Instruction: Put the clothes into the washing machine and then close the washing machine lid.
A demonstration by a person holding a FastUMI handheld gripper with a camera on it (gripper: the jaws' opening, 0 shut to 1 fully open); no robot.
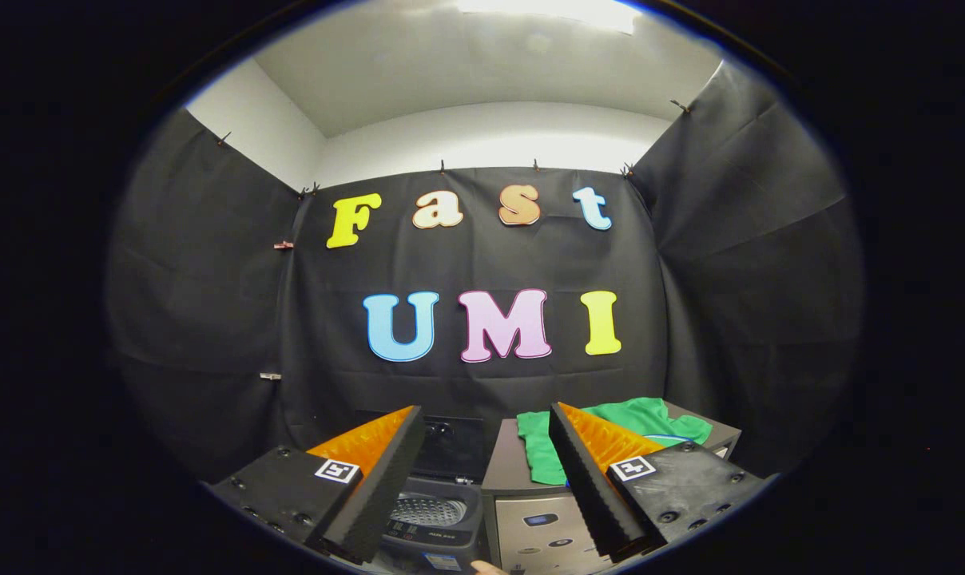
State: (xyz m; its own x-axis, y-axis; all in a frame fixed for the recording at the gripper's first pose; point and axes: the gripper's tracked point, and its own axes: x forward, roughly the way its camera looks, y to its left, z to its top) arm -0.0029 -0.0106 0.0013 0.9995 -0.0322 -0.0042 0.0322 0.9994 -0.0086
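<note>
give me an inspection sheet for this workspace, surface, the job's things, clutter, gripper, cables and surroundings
Surface: grey cabinet top beside the washing machine, carrying the clothes.
Job's things: green garment lies spread on the cabinet top, beyond the right finger, not yet picked up. Washing machine stands low between the fingers; its lid is raised and the perforated drum shows.
Clutter: nothing seen.
Gripper: gripper open, fingers spread wide, holding nothing, hovering short of the machine and the cabinet.
Cables: nothing seen.
Surroundings: black cloth booth walls clipped up on three sides, white wall and ceiling above; a fingertip shows just below the machine.
</note>
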